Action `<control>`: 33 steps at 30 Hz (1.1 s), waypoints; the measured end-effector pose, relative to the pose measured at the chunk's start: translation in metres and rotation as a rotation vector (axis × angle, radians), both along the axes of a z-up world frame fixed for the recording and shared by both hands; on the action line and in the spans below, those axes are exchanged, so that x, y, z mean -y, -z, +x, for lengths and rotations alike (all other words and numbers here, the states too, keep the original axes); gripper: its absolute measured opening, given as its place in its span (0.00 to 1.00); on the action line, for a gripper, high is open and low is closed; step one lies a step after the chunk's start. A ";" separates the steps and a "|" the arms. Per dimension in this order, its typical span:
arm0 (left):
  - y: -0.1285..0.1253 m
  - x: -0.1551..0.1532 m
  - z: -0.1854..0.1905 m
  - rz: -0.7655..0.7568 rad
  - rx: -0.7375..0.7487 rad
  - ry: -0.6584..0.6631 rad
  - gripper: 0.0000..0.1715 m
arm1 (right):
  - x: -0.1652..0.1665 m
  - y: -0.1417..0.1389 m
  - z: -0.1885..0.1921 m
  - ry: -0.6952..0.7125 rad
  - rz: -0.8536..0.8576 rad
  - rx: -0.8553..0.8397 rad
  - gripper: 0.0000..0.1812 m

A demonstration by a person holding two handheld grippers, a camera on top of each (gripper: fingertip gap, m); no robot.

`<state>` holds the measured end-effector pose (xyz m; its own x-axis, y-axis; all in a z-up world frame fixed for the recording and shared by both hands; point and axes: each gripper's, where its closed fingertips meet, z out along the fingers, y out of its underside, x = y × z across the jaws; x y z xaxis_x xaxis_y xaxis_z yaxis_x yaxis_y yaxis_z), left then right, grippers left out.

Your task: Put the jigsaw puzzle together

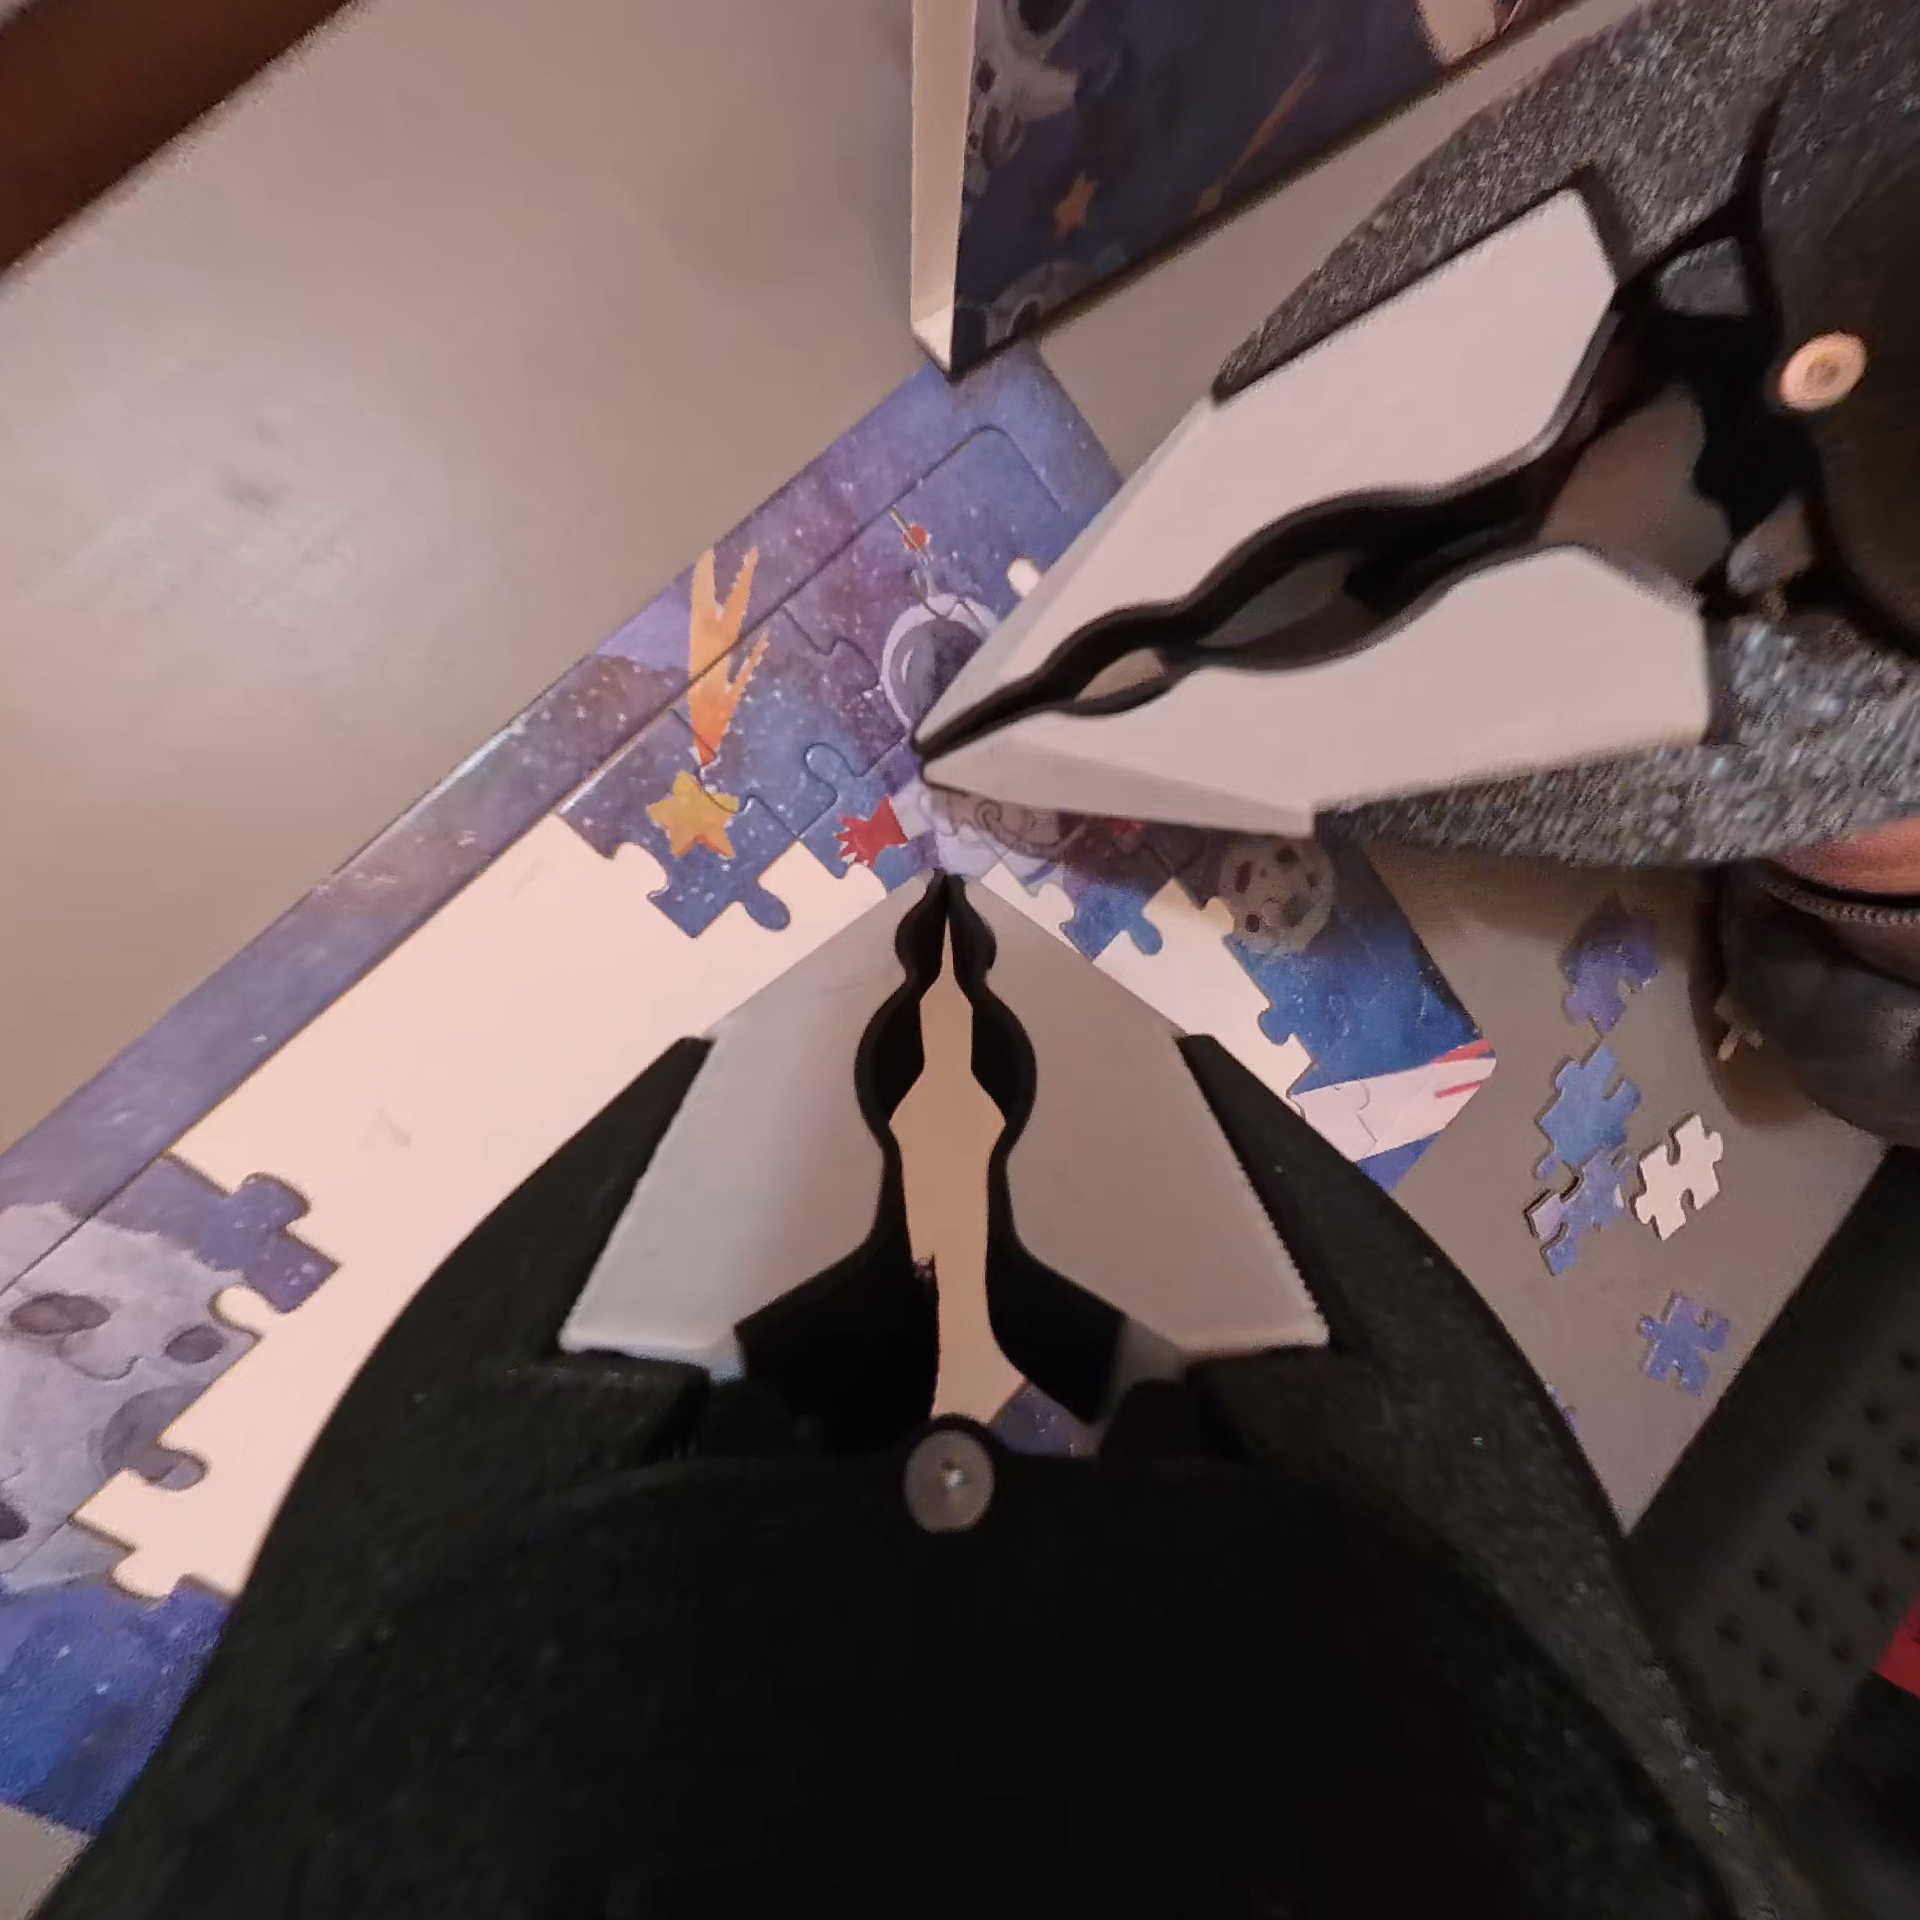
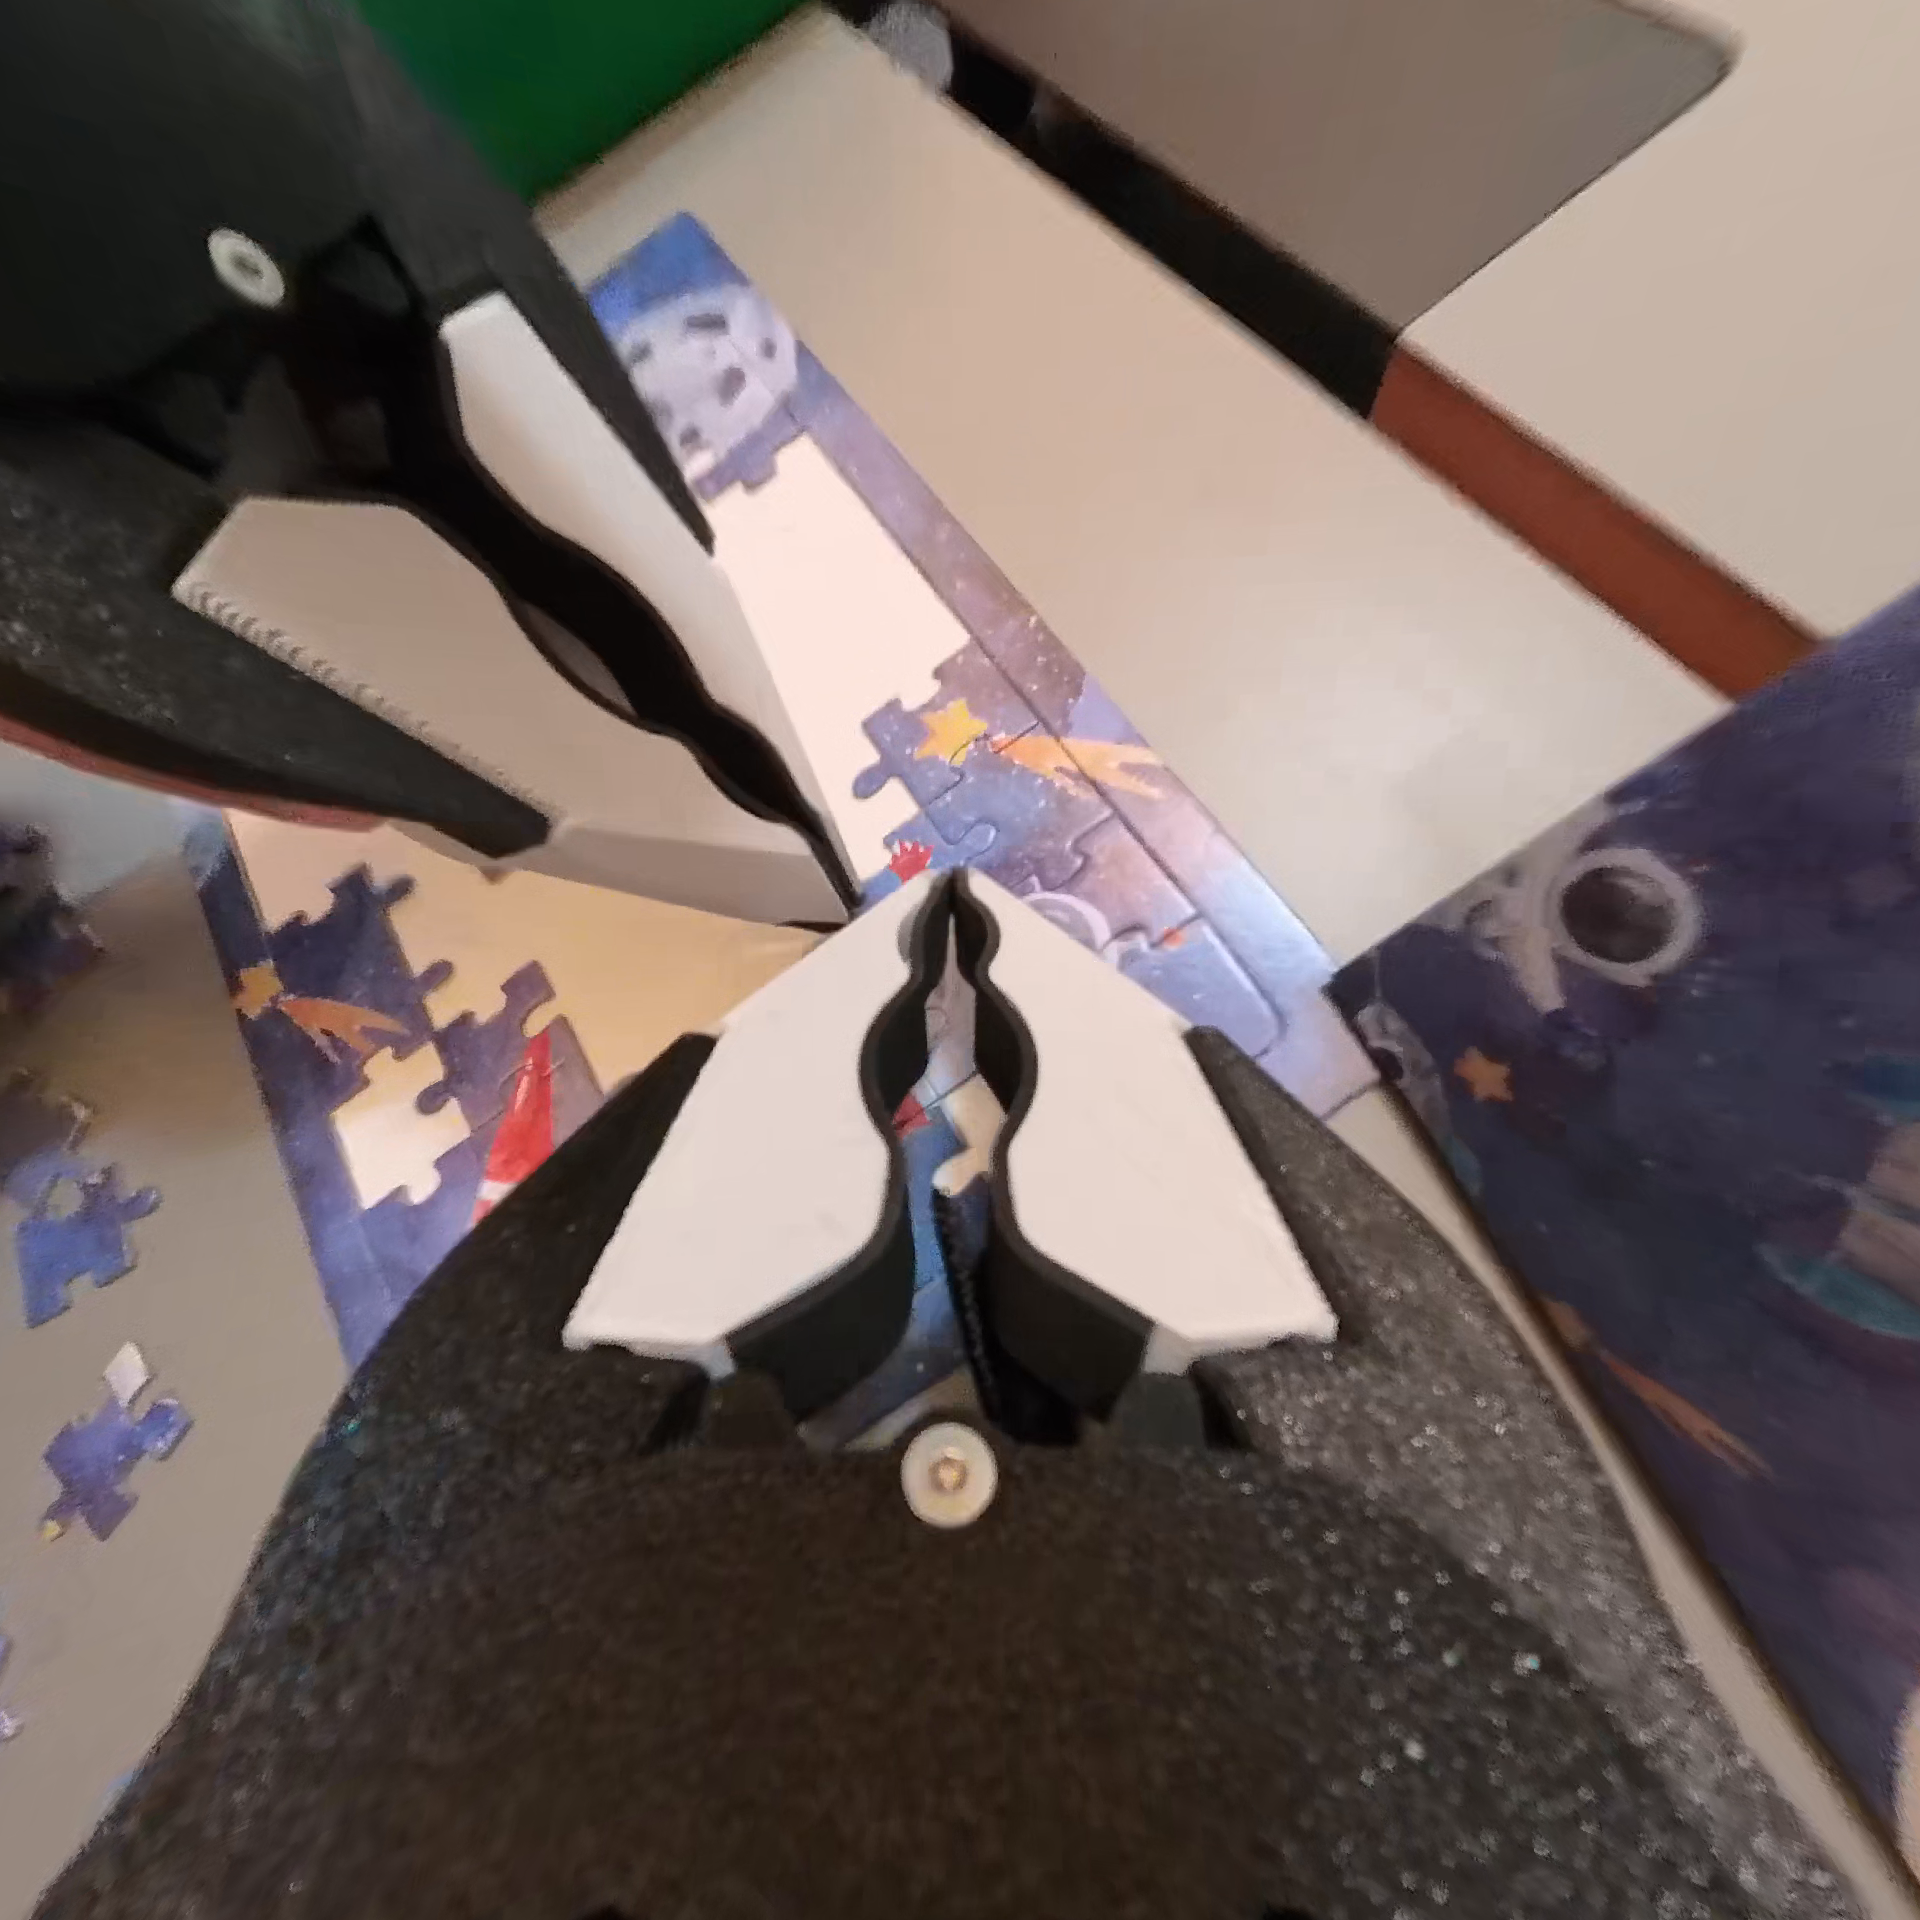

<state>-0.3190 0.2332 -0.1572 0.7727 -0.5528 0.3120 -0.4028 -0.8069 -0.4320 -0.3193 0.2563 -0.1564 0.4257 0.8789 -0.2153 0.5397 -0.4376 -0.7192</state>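
A space-themed jigsaw puzzle (image 1: 790, 665) lies partly assembled in its tray, whose pale base (image 1: 416, 1039) is bare in the middle. My left gripper (image 1: 945, 883) is shut with nothing between its pads. Its tips are at the edge of the joined pieces, by a red star (image 1: 873, 831) and a pale astronaut figure. My right gripper (image 1: 925, 753) comes in from the upper right, also shut and empty, with its tips close to the left one's. In the right wrist view the right gripper (image 2: 954, 883) and the left gripper (image 2: 847, 904) meet at the same spot on the puzzle (image 2: 1049, 790).
Loose pieces (image 1: 1590, 1143) lie on the grey table right of the tray; they also show in the right wrist view (image 2: 83, 1247). The puzzle box lid (image 1: 1143, 156) stands just beyond the tray, also seen in the right wrist view (image 2: 1662, 1143). A moon section (image 1: 94, 1382) is joined at the left. The tips of both grippers are at nearly the same place. Left tips and right tips are each some 15 cm from the moon section (image 1: 94, 1382). It is also in sight in the right wrist view (image 2: 689, 399).
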 end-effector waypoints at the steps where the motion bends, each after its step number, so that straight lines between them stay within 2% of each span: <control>1: -0.013 -0.001 0.001 0.046 0.030 -0.009 0.00 | -0.004 -0.013 0.003 0.016 0.010 -0.032 0.00; 4: -0.066 0.009 0.001 0.191 0.133 -0.062 0.00 | -0.016 -0.072 0.021 0.057 0.100 -0.161 0.00; 7: -0.107 0.041 -0.003 0.297 0.199 -0.110 0.03 | -0.009 -0.150 0.053 0.043 0.192 -0.270 0.00; 8: -0.115 0.057 -0.002 0.317 0.221 -0.109 0.05 | -0.003 -0.174 0.067 0.035 0.214 -0.280 0.01; 10: -0.124 0.088 -0.001 0.337 0.254 -0.101 0.06 | 0.018 -0.209 0.095 0.001 0.229 -0.266 0.10; 13: -0.120 0.130 -0.002 0.325 0.260 -0.087 0.09 | 0.046 -0.230 0.138 0.019 0.292 -0.200 0.14; 15: -0.108 0.152 -0.007 0.304 0.239 -0.096 0.10 | 0.072 -0.206 0.165 0.011 0.237 -0.082 0.15; 17: -0.095 0.167 -0.011 0.293 0.226 -0.132 0.10 | 0.100 -0.149 0.197 0.021 0.136 0.109 0.22; 19: -0.084 0.182 -0.012 0.263 0.241 -0.158 0.11 | 0.140 -0.083 0.222 0.008 0.040 0.277 0.24; 21: -0.077 0.190 -0.012 0.252 0.269 -0.198 0.11 | 0.187 -0.029 0.228 -0.036 -0.031 0.354 0.24; 23: -0.075 0.196 -0.008 0.233 0.329 -0.230 0.11 | 0.223 0.003 0.226 -0.054 -0.078 0.382 0.24; 25: -0.074 0.201 -0.002 0.204 0.387 -0.247 0.11 | 0.233 0.013 0.222 -0.002 -0.064 0.385 0.25; 29: -0.074 0.206 0.008 0.188 0.429 -0.234 0.12 | 0.225 0.009 0.212 0.086 -0.028 0.379 0.27; 31: -0.075 0.209 0.012 0.190 0.424 -0.208 0.12 | 0.224 0.016 0.214 0.076 0.004 0.463 0.25; 33: -0.075 0.212 0.015 0.201 0.405 -0.186 0.12 | 0.225 0.016 0.212 0.082 0.006 0.468 0.21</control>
<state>-0.3042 0.0211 -0.0823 0.7024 -0.4970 0.5095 -0.0271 -0.7340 -0.6787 -0.1069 0.0314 -0.1720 0.5440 0.8388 0.0215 0.7701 -0.4889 -0.4098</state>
